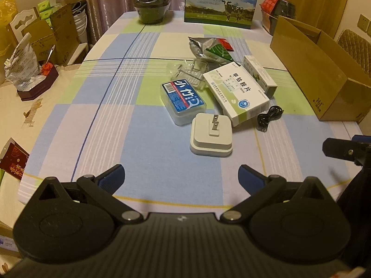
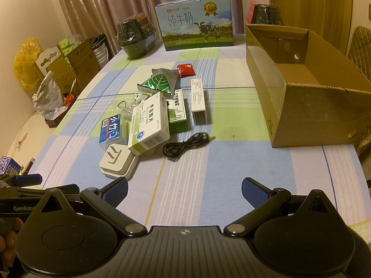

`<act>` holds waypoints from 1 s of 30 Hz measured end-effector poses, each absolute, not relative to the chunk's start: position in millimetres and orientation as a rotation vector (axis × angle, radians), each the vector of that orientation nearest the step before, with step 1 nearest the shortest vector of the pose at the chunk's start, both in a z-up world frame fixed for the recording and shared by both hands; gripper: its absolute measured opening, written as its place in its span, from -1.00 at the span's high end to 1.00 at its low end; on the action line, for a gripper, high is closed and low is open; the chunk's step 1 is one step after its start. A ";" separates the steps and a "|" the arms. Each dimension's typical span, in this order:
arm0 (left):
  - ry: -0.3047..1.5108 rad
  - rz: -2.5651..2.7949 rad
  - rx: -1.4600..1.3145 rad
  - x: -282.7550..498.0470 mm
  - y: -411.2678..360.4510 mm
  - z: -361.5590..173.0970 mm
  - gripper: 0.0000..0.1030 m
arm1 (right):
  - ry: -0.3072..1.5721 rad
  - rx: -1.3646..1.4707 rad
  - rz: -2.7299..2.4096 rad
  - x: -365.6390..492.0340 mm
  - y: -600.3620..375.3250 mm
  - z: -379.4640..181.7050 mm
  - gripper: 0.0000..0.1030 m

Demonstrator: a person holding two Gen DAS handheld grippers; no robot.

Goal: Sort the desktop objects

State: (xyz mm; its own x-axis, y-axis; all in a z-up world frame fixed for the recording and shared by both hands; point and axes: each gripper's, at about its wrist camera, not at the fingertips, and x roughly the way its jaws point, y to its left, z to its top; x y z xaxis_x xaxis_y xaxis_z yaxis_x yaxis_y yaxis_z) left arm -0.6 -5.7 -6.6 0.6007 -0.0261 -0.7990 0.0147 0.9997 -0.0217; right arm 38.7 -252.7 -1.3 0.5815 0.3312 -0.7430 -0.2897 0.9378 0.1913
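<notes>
Your desk [image 1: 139,125] wears a checked cloth, curtains behind it. In the left wrist view, your left hand-held gripper [image 1: 182,176] is spread wide and empty, above the near edge; the white plug adapter [image 1: 211,136] lies just ahead, touching a blue case [image 1: 183,102] and a medicine box [image 1: 236,91]. In the right wrist view, your right hand-held gripper [image 2: 184,191] is likewise released; a black cable [image 2: 183,144] lies ahead, the open cardboard box [image 2: 310,108] at right.

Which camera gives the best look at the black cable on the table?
The right wrist view. There the black cable lies in the open on the cloth, its whole coil and gold plug tip visible beside the white medicine box. In the left wrist view the cable is a smaller bunch farther off, past the box's corner, its plug hard to make out.
</notes>
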 end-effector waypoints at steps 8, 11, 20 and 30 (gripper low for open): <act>0.930 -0.050 -0.001 2.4 -8.5 -0.4 -0.98 | 0.886 0.051 0.358 35.9 -253.0 -7.9 -0.97; 0.932 -0.063 0.011 4.8 -10.2 1.4 -0.98 | 0.896 0.047 0.354 41.6 -253.4 -8.0 -0.97; 0.948 -0.083 0.035 16.6 -10.9 0.7 -0.98 | 0.932 0.027 0.345 46.9 -259.5 -12.2 -0.97; 0.970 -0.138 0.101 41.4 -16.9 -7.1 -0.98 | 0.957 -0.086 0.404 62.8 -262.3 -18.1 -0.97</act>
State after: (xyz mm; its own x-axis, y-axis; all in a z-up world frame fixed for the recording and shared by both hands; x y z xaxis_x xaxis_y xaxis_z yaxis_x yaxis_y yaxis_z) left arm 41.4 -16.9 -7.1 0.5574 -0.0715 -0.8272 0.1619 0.9865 0.0238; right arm 62.8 -262.3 -18.1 0.5078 0.2973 -0.8085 -0.3720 0.9222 0.1055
